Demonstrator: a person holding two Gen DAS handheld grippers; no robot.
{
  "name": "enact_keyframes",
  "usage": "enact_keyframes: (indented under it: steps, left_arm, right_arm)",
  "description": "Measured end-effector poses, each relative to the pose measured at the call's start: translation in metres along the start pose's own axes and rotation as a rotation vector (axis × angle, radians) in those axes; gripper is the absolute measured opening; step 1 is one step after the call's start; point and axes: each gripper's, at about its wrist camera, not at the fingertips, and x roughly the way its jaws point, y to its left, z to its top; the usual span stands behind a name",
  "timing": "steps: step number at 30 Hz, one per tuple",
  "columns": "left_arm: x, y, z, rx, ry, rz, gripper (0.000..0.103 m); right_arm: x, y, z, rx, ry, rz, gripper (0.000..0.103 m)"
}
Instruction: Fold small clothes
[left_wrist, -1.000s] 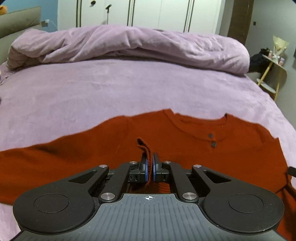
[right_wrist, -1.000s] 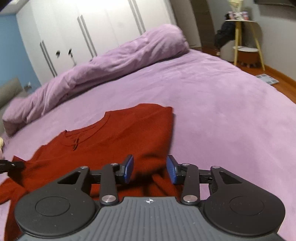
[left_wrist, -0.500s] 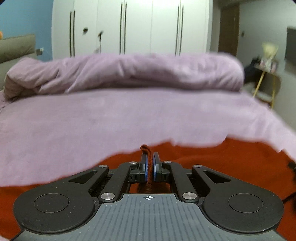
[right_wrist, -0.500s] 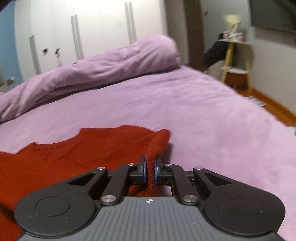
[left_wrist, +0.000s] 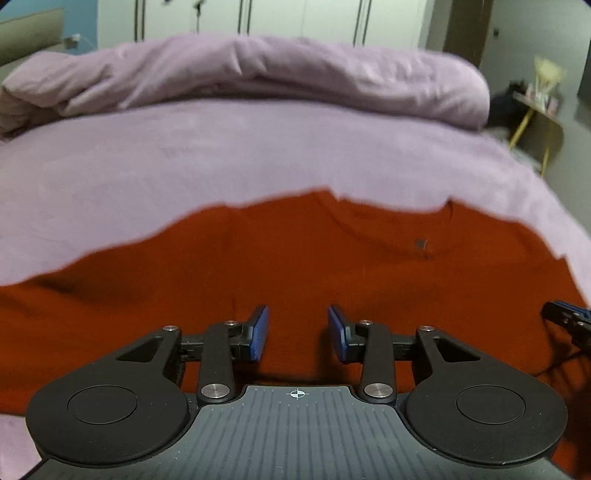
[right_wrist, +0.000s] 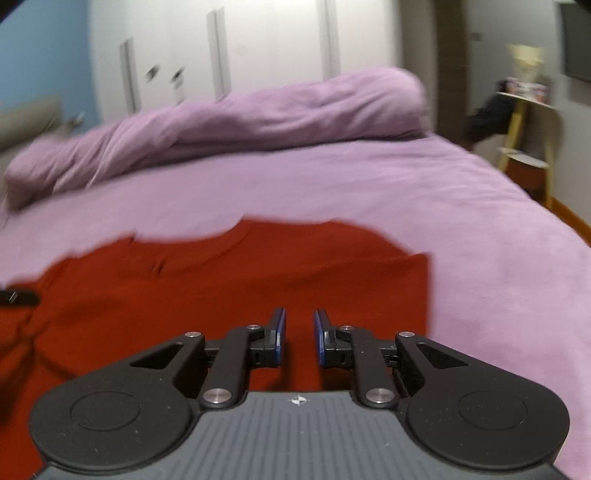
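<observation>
A rust-red long-sleeved sweater lies flat on the purple bedspread, neckline and small buttons toward the far side. My left gripper is open and empty, low over the sweater's body. My right gripper is open and empty over the sweater near its right edge. The right gripper's fingertips show at the right edge of the left wrist view. The left gripper's tip shows at the left edge of the right wrist view.
A rolled purple duvet lies across the far side of the bed. White wardrobes stand behind it. A yellow-legged side table with items stands right of the bed, beside the wooden floor.
Both grippers were shut on sweater fabric half a second ago and have opened, letting it go. The sweater now lies flat beneath them. Both views have tilted downward.
</observation>
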Motion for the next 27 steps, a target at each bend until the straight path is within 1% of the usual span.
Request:
enact_keyframes:
  steps: [1, 2, 4, 5, 6, 9, 12, 13, 14, 15, 17, 18, 19, 21, 24, 25, 26, 27]
  left_arm:
    - [0.006, 0.000, -0.002, 0.003, 0.016, 0.009, 0.038]
    - [0.009, -0.001, -0.004, 0.010, 0.012, 0.014, 0.038]
    - [0.010, -0.003, -0.009, 0.049, -0.006, 0.037, 0.041]
    - [0.011, -0.005, -0.010, 0.072, -0.010, 0.045, 0.041]
    - [0.013, -0.006, -0.011, 0.089, -0.016, 0.052, 0.042]
    - [0.015, -0.006, -0.012, 0.104, -0.021, 0.065, 0.045]
    - [0.015, -0.001, -0.009, 0.070, -0.010, 0.057, 0.045]
    - [0.013, 0.000, -0.008, 0.057, -0.006, 0.055, 0.045]
    - [0.010, 0.001, -0.007, 0.044, -0.004, 0.049, 0.043]
    - [0.007, 0.002, -0.008, 0.034, -0.002, 0.033, 0.041]
    - [0.004, 0.001, -0.008, 0.027, 0.007, -0.011, 0.043]
    - [0.003, -0.002, -0.009, 0.032, 0.008, -0.023, 0.043]
    - [0.005, -0.005, -0.009, 0.051, 0.007, -0.020, 0.043]
    - [0.011, -0.011, -0.009, 0.099, 0.001, 0.013, 0.044]
    - [0.024, -0.014, -0.004, 0.108, -0.011, 0.064, 0.047]
    - [0.028, -0.016, -0.001, 0.112, -0.017, 0.087, 0.047]
    - [0.031, -0.019, 0.001, 0.125, -0.023, 0.108, 0.048]
    - [0.035, -0.022, 0.003, 0.147, -0.032, 0.128, 0.051]
  right_arm:
    - [0.006, 0.005, -0.003, -0.033, 0.027, -0.006, 0.015]
    - [0.013, 0.007, -0.007, -0.066, 0.052, -0.032, 0.013]
    - [0.015, 0.003, -0.010, -0.110, 0.029, -0.067, 0.012]
    - [0.015, -0.002, -0.009, -0.115, 0.022, -0.096, 0.005]
    - [0.015, -0.006, -0.008, -0.107, 0.018, -0.112, 0.000]
    - [0.014, -0.017, -0.008, -0.071, 0.011, -0.134, 0.000]
    - [0.013, -0.015, -0.008, -0.092, 0.015, -0.141, 0.000]
    - [0.013, -0.012, -0.006, -0.106, 0.021, -0.140, 0.000]
    - [0.011, -0.009, -0.007, -0.113, 0.028, -0.132, 0.000]
    - [0.008, -0.007, -0.006, -0.107, 0.036, -0.113, 0.004]
    - [0.006, -0.001, -0.004, -0.082, 0.038, -0.076, 0.004]
    - [0.005, 0.001, -0.002, -0.073, 0.034, -0.060, 0.004]
    - [0.005, 0.005, -0.001, -0.068, 0.034, -0.046, 0.004]
    - [0.011, 0.016, 0.004, -0.074, 0.040, -0.011, 0.004]
    - [0.026, 0.034, 0.005, -0.121, 0.068, 0.021, 0.004]
    - [0.035, 0.038, 0.004, -0.132, 0.087, 0.019, 0.004]
    - [0.045, 0.041, 0.003, -0.136, 0.098, -0.002, 0.003]
    - [0.050, 0.042, 0.003, -0.137, 0.087, -0.011, 0.002]
